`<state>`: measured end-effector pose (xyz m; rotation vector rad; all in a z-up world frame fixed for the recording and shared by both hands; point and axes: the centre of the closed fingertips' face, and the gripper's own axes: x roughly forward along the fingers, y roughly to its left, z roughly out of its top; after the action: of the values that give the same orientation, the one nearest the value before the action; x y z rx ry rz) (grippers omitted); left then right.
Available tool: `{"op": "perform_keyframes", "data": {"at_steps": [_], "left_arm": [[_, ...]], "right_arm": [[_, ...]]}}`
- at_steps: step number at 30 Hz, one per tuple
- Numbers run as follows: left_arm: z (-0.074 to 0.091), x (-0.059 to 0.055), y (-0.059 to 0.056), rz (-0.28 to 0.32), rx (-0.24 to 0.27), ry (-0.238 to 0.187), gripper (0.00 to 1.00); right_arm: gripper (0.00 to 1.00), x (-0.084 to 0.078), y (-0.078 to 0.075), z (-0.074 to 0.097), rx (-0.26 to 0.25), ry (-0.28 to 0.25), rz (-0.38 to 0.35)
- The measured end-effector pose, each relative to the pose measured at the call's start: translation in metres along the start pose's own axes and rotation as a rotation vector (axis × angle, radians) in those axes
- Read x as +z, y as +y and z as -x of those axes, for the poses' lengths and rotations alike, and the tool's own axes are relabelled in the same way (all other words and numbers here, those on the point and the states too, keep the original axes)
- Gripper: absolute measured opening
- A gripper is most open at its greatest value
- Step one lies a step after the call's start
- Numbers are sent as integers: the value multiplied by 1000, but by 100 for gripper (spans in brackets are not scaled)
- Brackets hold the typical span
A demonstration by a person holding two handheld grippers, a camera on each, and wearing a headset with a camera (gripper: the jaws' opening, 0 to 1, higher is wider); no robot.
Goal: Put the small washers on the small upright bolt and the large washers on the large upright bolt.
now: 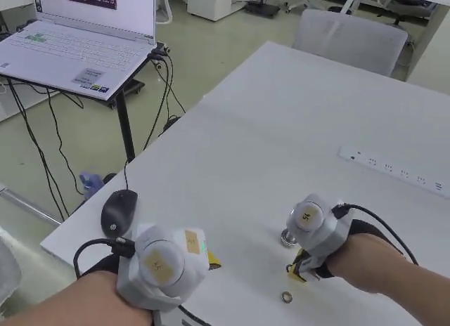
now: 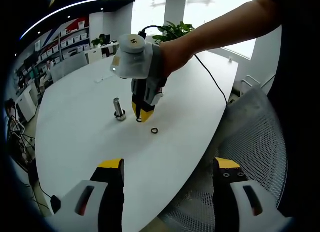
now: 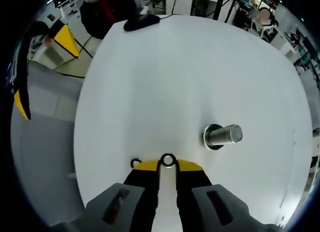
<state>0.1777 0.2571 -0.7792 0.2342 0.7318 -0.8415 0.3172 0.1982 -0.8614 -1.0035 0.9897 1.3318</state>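
The left gripper point(image 2: 170, 164) hangs at the near edge of the white worktop point(image 2: 80, 122), its yellow-tipped jaws spread wide with nothing between them; a mesh chair point(image 2: 250, 142) lies under its right jaw. From left to right, the left gripper view shows one upright bolt point(image 2: 119, 109), the right gripper point(image 2: 141, 116) pointing down at the worktop just beside it, and one loose washer point(image 2: 154, 130) lying flat, nearer the camera.

The right gripper view gives the detail that is too small to read there. The right gripper's jaws are pressed nearly together on a pinched washer point(image 3: 168, 160) held at their tips. The loose washer lies just left of the left tip. The bolt stands to the right, near but apart, with a ring at its foot; I cannot tell whether that ring is a washer. A computer mouse point(image 3: 142, 22) sits at the far end.

The head view adds the surroundings: a laptop point(image 1: 77, 48) on a stand off the worktop's left side and a power strip point(image 1: 394, 170) at far right. There the right gripper hides the pinched washer and half the bolt.

Counted: one bolt, two washers, one mouse, one laptop, one power strip.
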Motion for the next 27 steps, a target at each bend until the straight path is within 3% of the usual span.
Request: {"op": "perform_keyframes", "data": {"at_steps": [8,12,21,27], "left_arm": [[-3,0,4,-3,8,-6,71],[-4,8,6,29,3,-49,72],[-6,7,9,15,8,-52,77],[-8,0,14,9,17,-27,83]], "right_arm": [[13,-14,-7,25,-13,-9,-45],[13,-18,-12,42,-29,-22,-71],[13,-31,-30,77,-62,-20,-100],[13,-47,-43,90,-81,-21,-138]]}}
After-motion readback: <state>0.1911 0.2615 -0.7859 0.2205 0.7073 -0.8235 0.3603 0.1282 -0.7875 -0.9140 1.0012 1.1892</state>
